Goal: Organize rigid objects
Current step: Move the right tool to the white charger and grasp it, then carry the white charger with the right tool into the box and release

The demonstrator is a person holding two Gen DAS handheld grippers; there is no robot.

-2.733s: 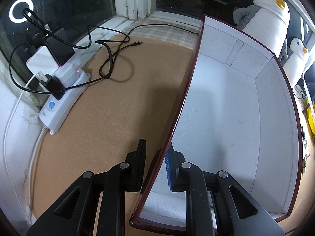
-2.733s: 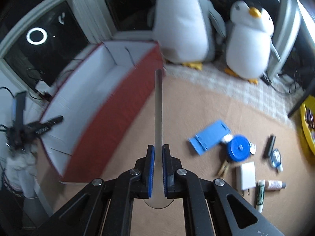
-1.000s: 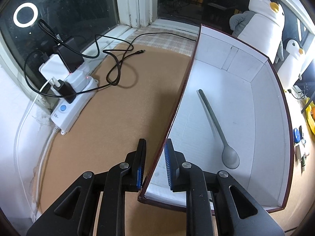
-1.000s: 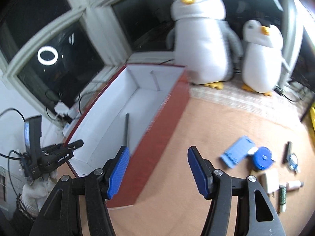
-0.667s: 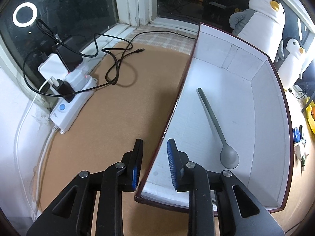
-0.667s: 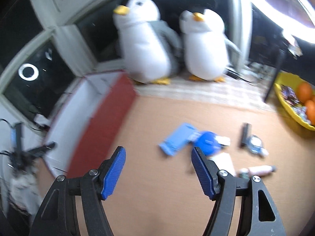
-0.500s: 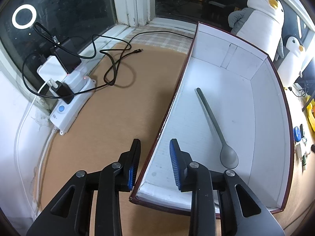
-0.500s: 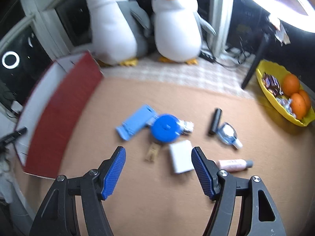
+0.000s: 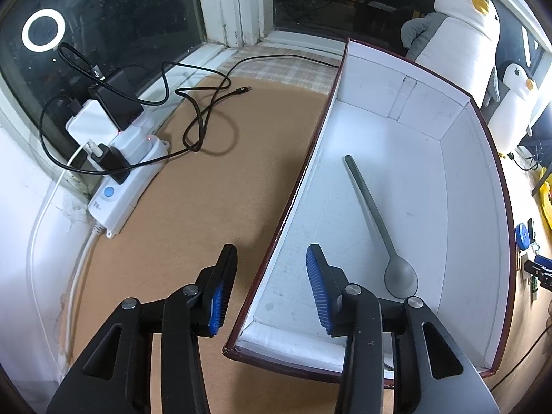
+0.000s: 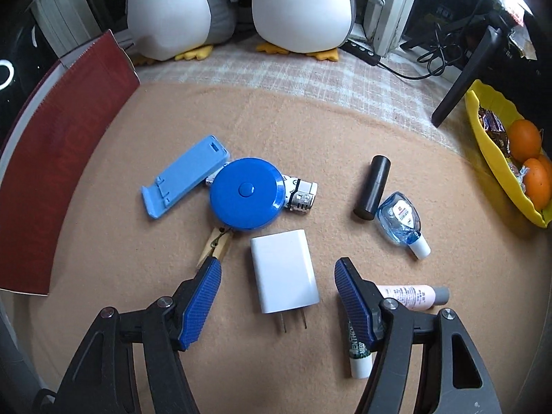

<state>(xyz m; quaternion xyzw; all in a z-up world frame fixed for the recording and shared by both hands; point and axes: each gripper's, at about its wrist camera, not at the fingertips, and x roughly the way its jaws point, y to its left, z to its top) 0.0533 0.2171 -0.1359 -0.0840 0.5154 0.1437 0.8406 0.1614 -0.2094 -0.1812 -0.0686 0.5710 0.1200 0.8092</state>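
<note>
A red box with a white inside holds a grey spoon. My left gripper is open and straddles the box's left wall without gripping it. My right gripper is open above a white plug charger, which lies between its fingers. Beyond it lie a blue round tape measure, a light blue phone stand, a wooden clothespin, a black cylinder, a small sanitizer bottle, a pink tube and a white-and-green stick. The box's red outer wall is at the left.
A power strip with plugs and black cables lies left of the box by the window. Two plush penguins stand at the back. A yellow bowl with oranges sits at the right edge.
My right gripper let the spoon go in the box, opened, and swung right to hover over the loose items. My left gripper opened off the box wall.
</note>
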